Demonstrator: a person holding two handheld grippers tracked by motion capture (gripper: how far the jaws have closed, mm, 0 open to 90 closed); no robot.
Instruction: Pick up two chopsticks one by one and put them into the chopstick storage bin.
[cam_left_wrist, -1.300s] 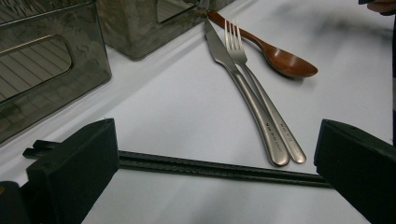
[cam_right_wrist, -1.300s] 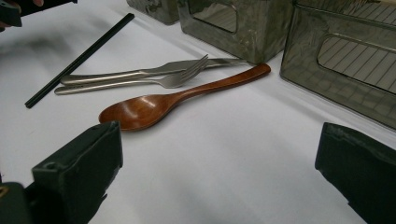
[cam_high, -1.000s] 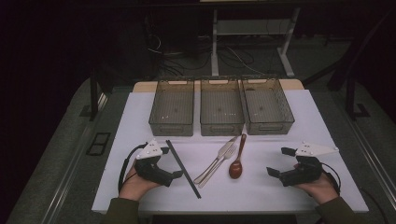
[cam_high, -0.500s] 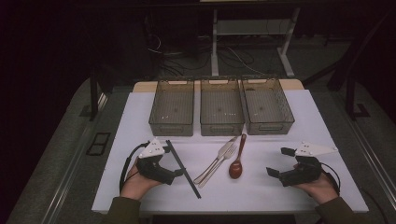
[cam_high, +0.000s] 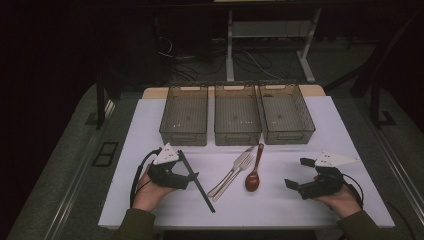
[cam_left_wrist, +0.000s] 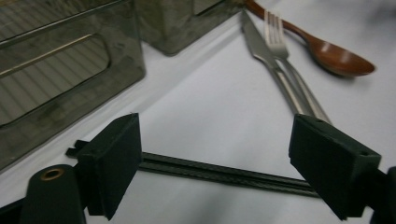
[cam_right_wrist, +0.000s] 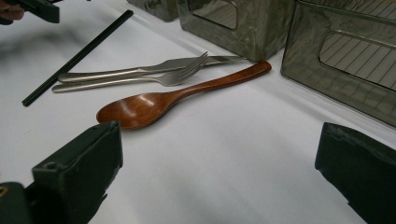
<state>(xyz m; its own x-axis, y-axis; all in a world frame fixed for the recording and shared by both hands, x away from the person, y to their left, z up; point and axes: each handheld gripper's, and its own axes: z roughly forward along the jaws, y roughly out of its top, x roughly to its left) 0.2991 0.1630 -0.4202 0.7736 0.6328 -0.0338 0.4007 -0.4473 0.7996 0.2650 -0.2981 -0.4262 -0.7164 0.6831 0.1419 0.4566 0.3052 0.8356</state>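
A pair of black chopsticks (cam_high: 196, 181) lies slanted on the white table top, and my left gripper (cam_high: 186, 167) stands open astride it. In the left gripper view the chopsticks (cam_left_wrist: 210, 172) run across between the two wide-apart jaws of the left gripper (cam_left_wrist: 224, 158). To their right lie a steel knife (cam_high: 231, 174), a steel fork (cam_high: 237, 172) and a brown wooden spoon (cam_high: 253, 176). My right gripper (cam_high: 298, 173) rests open on the table right of the spoon, holding nothing. The right gripper view has the spoon (cam_right_wrist: 154, 105) ahead of the right gripper (cam_right_wrist: 219, 172).
Three grey see-through trays stand side by side at the back: left tray (cam_high: 183, 137), middle tray (cam_high: 237, 138), right tray (cam_high: 290, 136). The white table top (cam_high: 280, 210) has bare room in front of the cutlery. Dark floor and a desk frame lie beyond.
My left gripper has edged slightly right, toward the chopsticks. The right gripper and the cutlery have stayed put.
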